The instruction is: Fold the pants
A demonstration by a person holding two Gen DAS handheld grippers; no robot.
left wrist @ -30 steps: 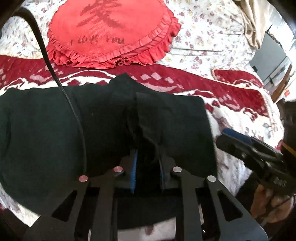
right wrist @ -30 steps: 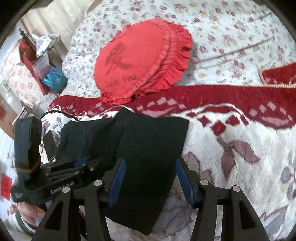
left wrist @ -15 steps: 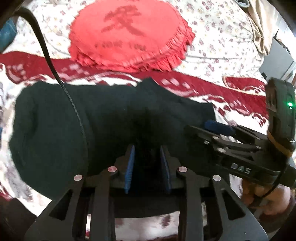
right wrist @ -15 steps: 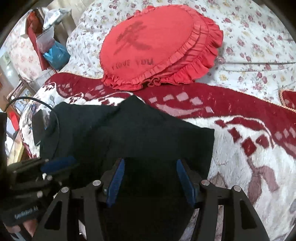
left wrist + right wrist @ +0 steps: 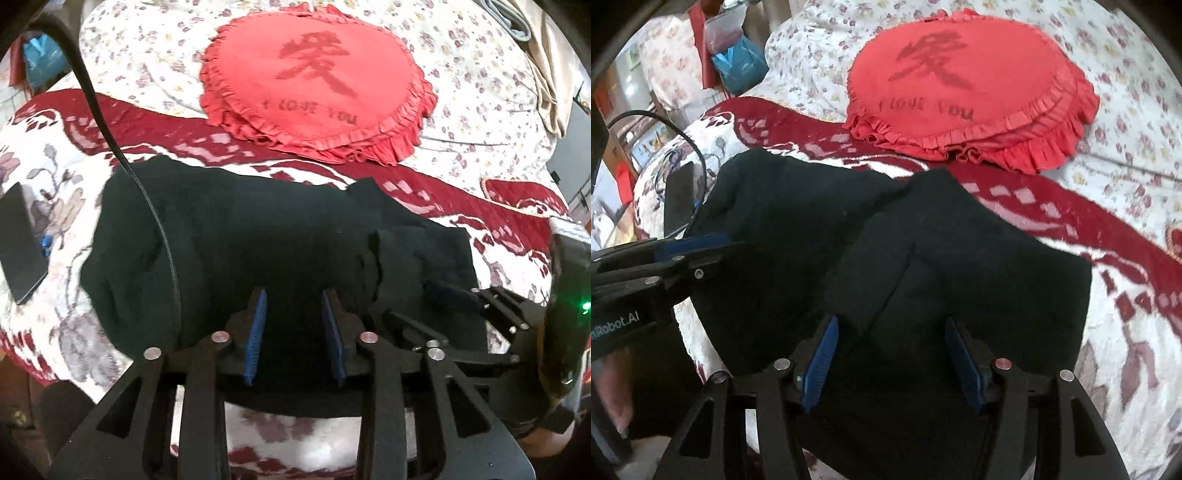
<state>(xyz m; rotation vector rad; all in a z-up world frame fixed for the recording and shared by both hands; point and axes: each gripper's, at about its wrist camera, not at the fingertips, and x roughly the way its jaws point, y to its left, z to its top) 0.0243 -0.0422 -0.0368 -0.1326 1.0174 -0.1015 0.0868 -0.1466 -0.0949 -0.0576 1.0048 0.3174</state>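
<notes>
The black pants point(image 5: 258, 236) lie folded in a thick bundle on the bed, also in the right wrist view point(image 5: 923, 266). My left gripper point(image 5: 295, 314) sits over the bundle's near edge with its blue pads apart, open. My right gripper point(image 5: 890, 343) is open wide over the bundle's right half, and it shows from the side in the left wrist view point(image 5: 454, 295). The left gripper shows at the left of the right wrist view point(image 5: 701, 247). Neither holds cloth.
A red heart-shaped cushion point(image 5: 317, 85) lies on the floral bedspread point(image 5: 147, 48) behind the pants. A dark phone point(image 5: 18, 240) lies at the left on the red and white blanket point(image 5: 498, 206). A black cable point(image 5: 122, 158) crosses the pants. Bags point(image 5: 735, 62) stand beside the bed.
My left gripper has opened and let go of the pants fold. Both grippers have moved left over the bundle, and the right gripper has come close beside the left.
</notes>
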